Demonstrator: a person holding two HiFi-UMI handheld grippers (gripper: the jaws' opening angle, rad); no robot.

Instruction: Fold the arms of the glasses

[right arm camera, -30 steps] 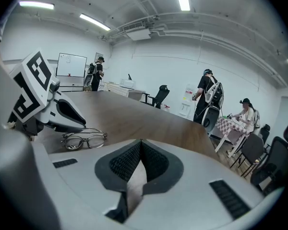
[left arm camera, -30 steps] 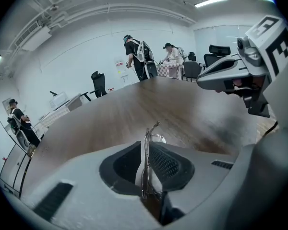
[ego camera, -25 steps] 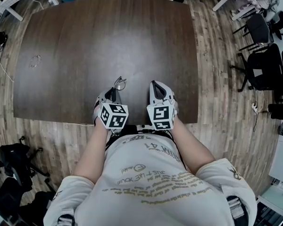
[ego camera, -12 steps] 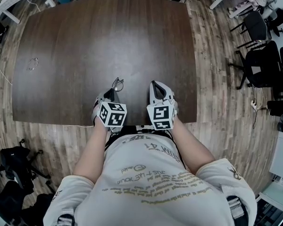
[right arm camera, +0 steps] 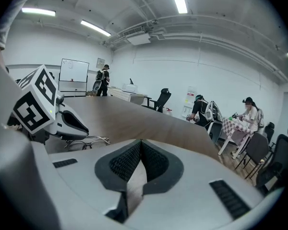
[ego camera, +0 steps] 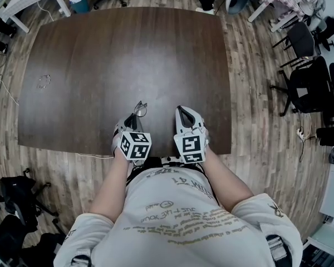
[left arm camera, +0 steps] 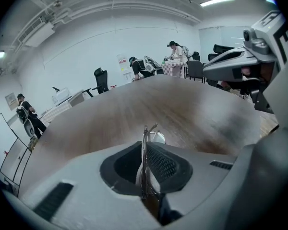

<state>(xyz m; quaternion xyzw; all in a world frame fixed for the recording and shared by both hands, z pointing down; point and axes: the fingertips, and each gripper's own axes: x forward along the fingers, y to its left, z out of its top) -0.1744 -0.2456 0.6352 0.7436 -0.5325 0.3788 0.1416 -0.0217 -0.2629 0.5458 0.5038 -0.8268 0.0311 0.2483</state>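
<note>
**Left gripper [ego camera: 132, 117] pinches the glasses [ego camera: 140, 108] near the table's [ego camera: 128, 49] near edge.**
Its jaws, which have just been closing, clamp the thin frame edge-on, apparently to steady it for folding. The right gripper [ego camera: 181, 111] waits alongside, closed and empty. The pads hide most of the arms, so their fold is unclear.

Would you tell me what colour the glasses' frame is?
Silver; the glasses show best in the right gripper view.

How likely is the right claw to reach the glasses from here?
Likely yes: the glasses, on which the left claw has just been closing, stick out beside the right claw, with only bare table between.
</note>
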